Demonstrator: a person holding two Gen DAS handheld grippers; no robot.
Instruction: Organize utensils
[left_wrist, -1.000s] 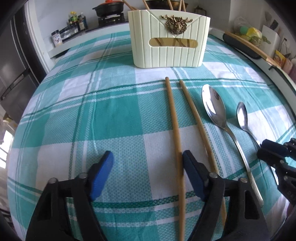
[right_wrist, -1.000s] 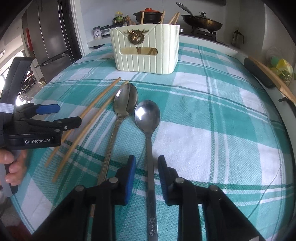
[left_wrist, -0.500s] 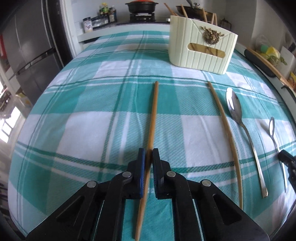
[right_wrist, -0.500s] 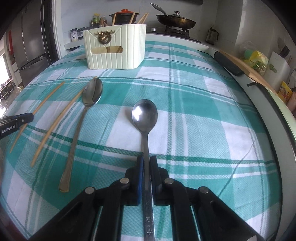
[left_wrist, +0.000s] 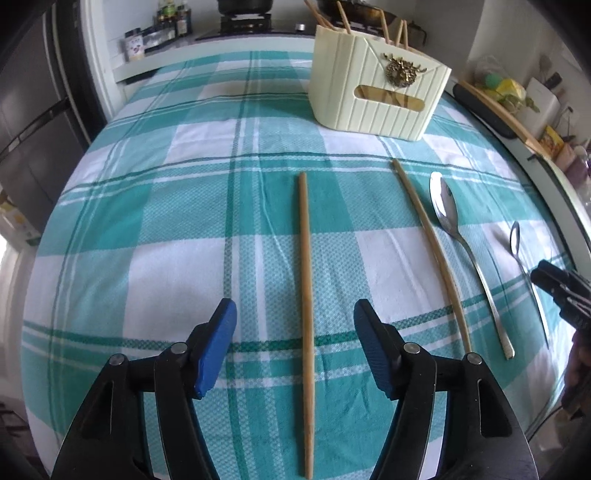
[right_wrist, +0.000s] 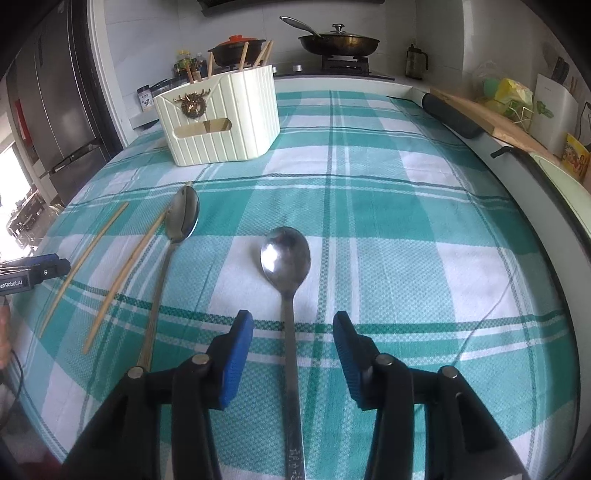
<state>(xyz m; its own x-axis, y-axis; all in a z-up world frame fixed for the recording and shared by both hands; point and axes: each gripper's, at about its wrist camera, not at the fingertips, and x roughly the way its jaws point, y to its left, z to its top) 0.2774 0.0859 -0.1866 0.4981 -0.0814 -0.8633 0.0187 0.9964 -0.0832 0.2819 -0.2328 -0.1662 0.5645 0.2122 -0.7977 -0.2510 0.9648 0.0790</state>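
Observation:
My left gripper is open, its blue pads on either side of a wooden chopstick that lies on the checked cloth. A second chopstick and a large steel spoon lie to its right. My right gripper is open astride the handle of a smaller steel spoon, which lies flat on the cloth. The cream utensil holder stands at the back with several chopsticks in it; it also shows in the right wrist view.
The table has a teal and white checked cloth. A stove with a pan and a pot sits behind. A cutting board and packets line the right counter. A fridge stands left.
Both grippers have opened: the left let go of the chopstick and the right let go of the small spoon. Both utensils now lie on the cloth between the open pads.

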